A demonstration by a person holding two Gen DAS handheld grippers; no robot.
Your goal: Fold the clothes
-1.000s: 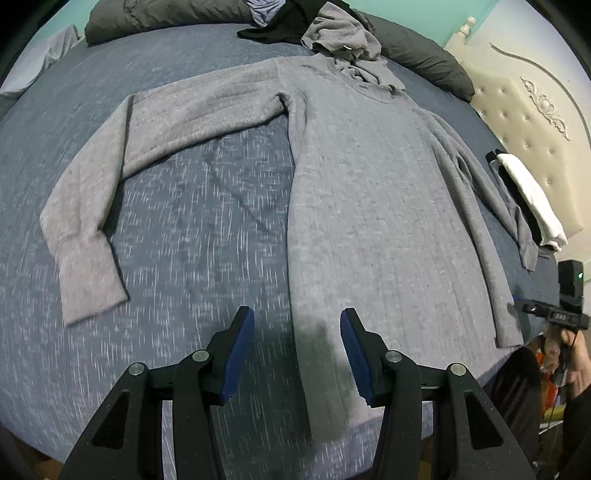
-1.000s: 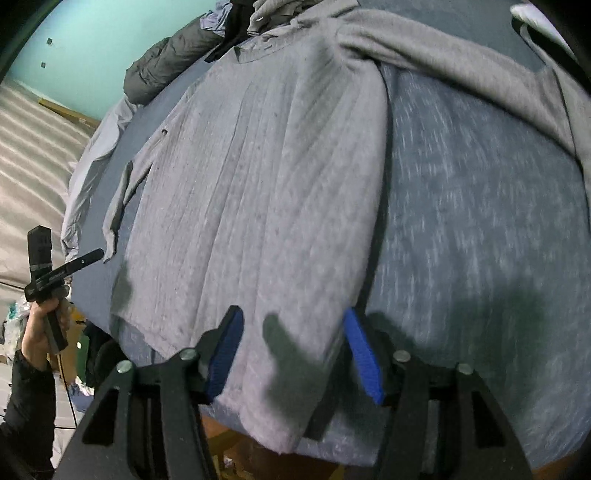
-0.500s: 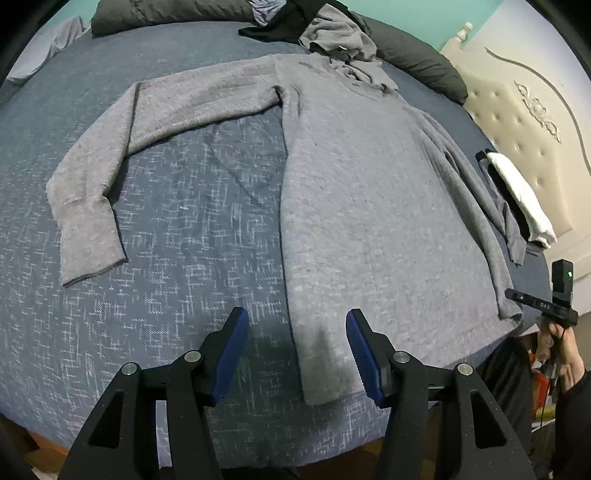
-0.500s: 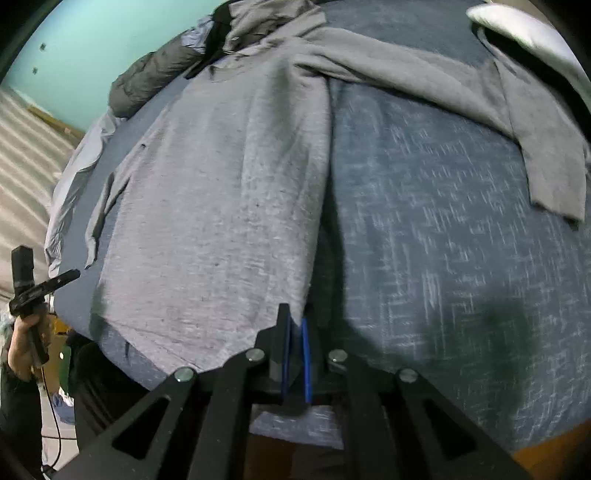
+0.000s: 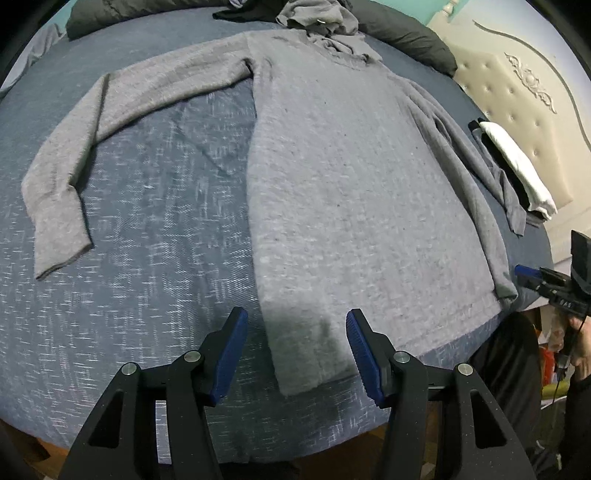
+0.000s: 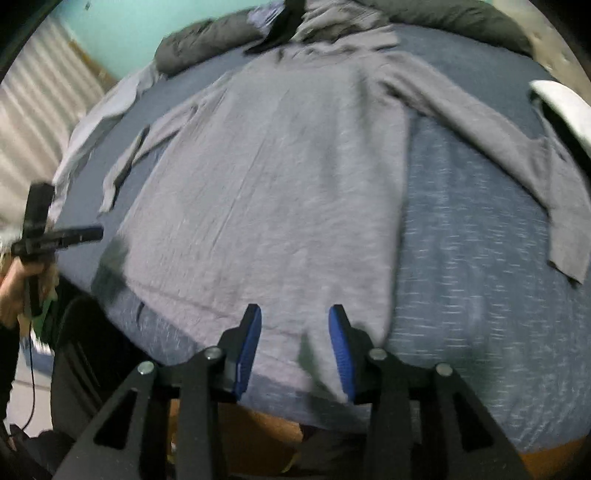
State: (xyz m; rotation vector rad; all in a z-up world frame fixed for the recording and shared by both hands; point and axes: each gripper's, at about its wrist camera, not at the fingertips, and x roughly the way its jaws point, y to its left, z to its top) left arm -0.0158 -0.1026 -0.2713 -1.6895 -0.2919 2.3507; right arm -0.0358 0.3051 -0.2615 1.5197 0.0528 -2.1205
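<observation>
A grey long-sleeved hooded sweater point(image 5: 351, 184) lies flat on the blue bedspread point(image 5: 147, 258), hood toward the far end. One sleeve point(image 5: 74, 166) is spread out to the left, the other point(image 5: 480, 158) lies along the body. My left gripper point(image 5: 295, 325) hovers open over the hem's left corner without touching it. My right gripper point(image 6: 294, 314) is over the hem's right corner of the sweater point(image 6: 277, 184). Its jaws are opening, with the cloth lying below and between them, not pinched.
Folded white and dark clothes point(image 5: 517, 166) lie at the bed's right side by a tufted headboard point(image 5: 517, 92). A dark duvet point(image 5: 406, 33) and loose garments point(image 5: 314, 14) pile up at the far end. The bed's near edge runs just under both grippers.
The right gripper closed at the hem's corner half a second ago and now stands apart again, lifted and rolled. The left gripper drifted slightly and its jaws widened a little.
</observation>
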